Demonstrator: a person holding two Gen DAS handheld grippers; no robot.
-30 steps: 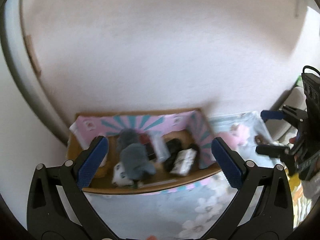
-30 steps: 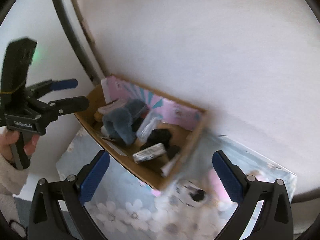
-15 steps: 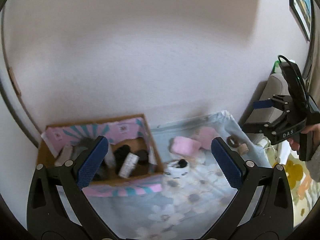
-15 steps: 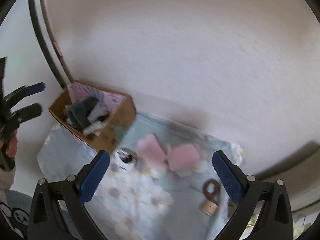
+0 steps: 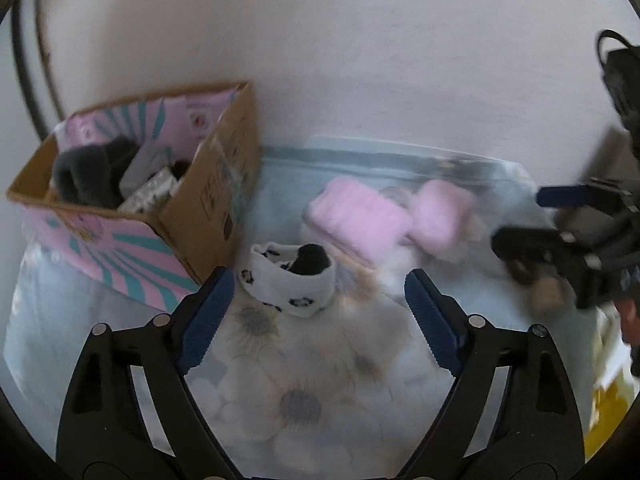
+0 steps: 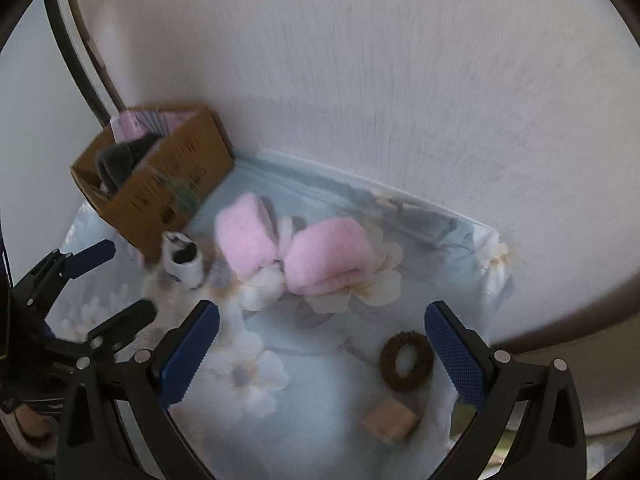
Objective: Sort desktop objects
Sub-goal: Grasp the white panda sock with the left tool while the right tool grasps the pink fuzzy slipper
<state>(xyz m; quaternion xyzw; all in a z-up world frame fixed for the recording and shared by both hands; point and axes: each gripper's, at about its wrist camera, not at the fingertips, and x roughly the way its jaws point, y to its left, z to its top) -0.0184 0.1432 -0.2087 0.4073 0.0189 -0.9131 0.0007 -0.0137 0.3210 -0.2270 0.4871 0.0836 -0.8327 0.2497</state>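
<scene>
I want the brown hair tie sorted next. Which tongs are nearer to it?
Right. The right tongs hang open with the brown hair tie just ahead between their fingers. The left tongs are across the cloth, over the rolled white sock.

An open brown cardboard box (image 5: 218, 196) with a pink-and-teal printed lining stands at the far left of the flowered pale blue cloth, against the wall; a grey fuzzy item (image 5: 82, 176) and other small things are piled inside it. Just beside its near corner lies a rolled white sock with dark paw prints (image 5: 288, 280), its dark inside showing. Further right, two fluffy pink rolled bundles (image 6: 244, 234) (image 6: 326, 254) lie side by side, touching. Nearer the front right edge of the cloth lies a brown ring-shaped hair tie (image 6: 406, 360), flat, and just in front of it a small tan block (image 6: 390, 422)
</scene>
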